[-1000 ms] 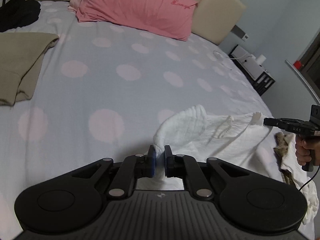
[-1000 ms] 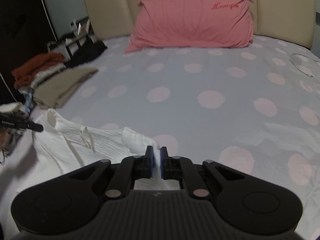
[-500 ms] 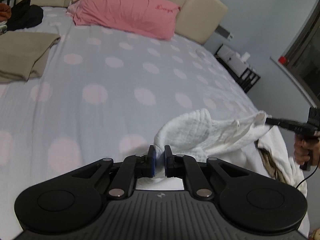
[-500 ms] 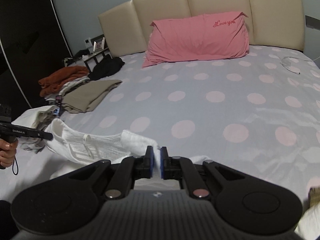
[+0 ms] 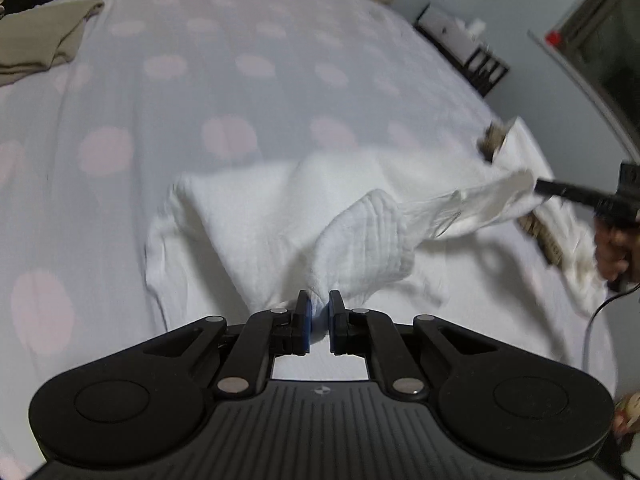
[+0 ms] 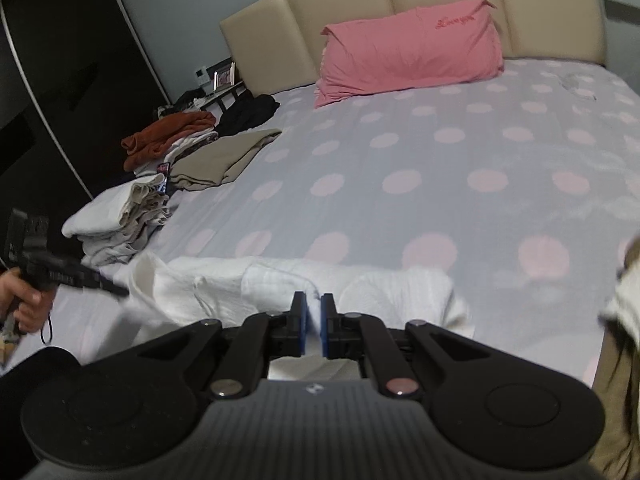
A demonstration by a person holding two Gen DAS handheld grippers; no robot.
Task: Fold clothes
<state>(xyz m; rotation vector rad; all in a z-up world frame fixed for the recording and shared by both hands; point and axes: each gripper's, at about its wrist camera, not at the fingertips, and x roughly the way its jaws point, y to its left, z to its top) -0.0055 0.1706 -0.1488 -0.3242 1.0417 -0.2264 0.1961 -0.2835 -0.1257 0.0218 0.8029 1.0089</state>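
Note:
A white ribbed garment [image 5: 256,216] lies bunched on the polka-dot bed [image 5: 240,80], near its front edge. My left gripper [image 5: 319,312] is shut on one corner of it, and the cloth rises from the pads in a fold. Off to the right, my right gripper [image 5: 534,185] pinches the other corner, stretched and lifted. In the right wrist view the right gripper [image 6: 313,312] is shut on white cloth, with the garment [image 6: 240,284] spread low in front. The left gripper [image 6: 122,291], held by a hand [image 6: 24,304], grips the garment's left end.
A pink pillow [image 6: 408,52] leans on the beige headboard [image 6: 440,4]. Folded beige cloth [image 6: 224,160], a rust garment [image 6: 168,132] and a white stack [image 6: 116,220] line the bed's left side. More clothes [image 5: 536,224] lie at the right edge, with a shelf [image 5: 460,40] beyond.
Both grippers pulled back toward the bed's near edge, dragging the white garment with them. Its upper part now lies doubled over the rest. Both stay shut on it.

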